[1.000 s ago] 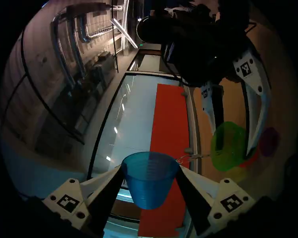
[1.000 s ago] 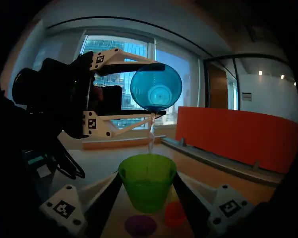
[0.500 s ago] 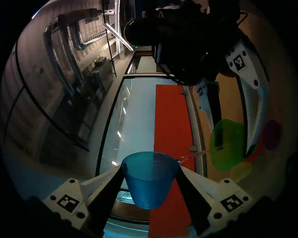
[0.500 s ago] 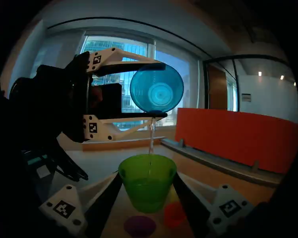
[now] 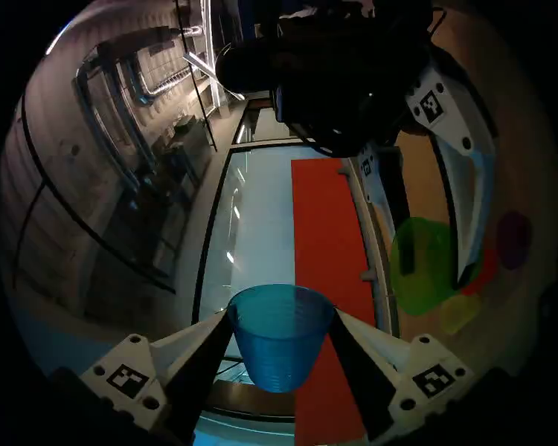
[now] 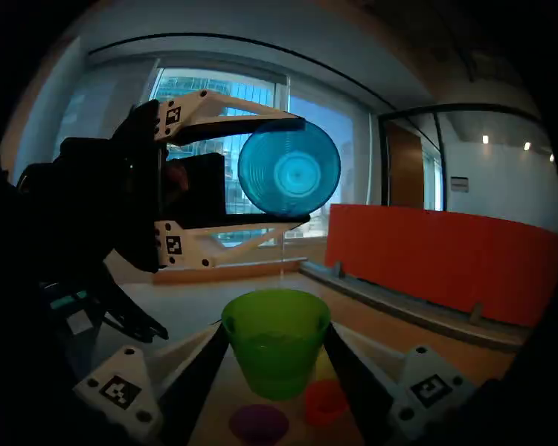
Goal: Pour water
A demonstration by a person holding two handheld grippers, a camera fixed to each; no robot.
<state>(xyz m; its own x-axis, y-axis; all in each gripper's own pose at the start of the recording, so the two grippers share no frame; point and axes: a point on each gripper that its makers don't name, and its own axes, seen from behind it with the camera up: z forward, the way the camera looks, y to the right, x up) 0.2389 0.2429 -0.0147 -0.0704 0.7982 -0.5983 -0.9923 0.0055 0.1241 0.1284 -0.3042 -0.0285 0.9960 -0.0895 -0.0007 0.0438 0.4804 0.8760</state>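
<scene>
— Where do the cups stand?

— The left gripper (image 5: 280,321) is clenched on the blue cup (image 5: 280,349), one finger on each side. In the right gripper view that cup lies tipped on its side in the air, mouth toward the camera, right above the green cup (image 6: 277,357). The right gripper (image 6: 277,327) grips the green cup upright, and there is water in its lower part. I can't tell whether any stream is running between them.

— What could go wrong?

— The blue cup's lip hangs above the far rim of the green one, not its middle. A small sideways drift of either hand would, I think, send the last drops onto the desk (image 6: 387,327). The blue cup is held only by its sloping sides, so it might slip out. Tilting the green cup would spill what it holds.

— And underneath?

— A pale wooden desk, with a purple cup (image 6: 258,424) and an orange cup (image 6: 325,401) just below the green one. Its far edge runs along a red partition (image 6: 450,256). Behind are a tall window (image 6: 204,97) and glass office walls.
</scene>
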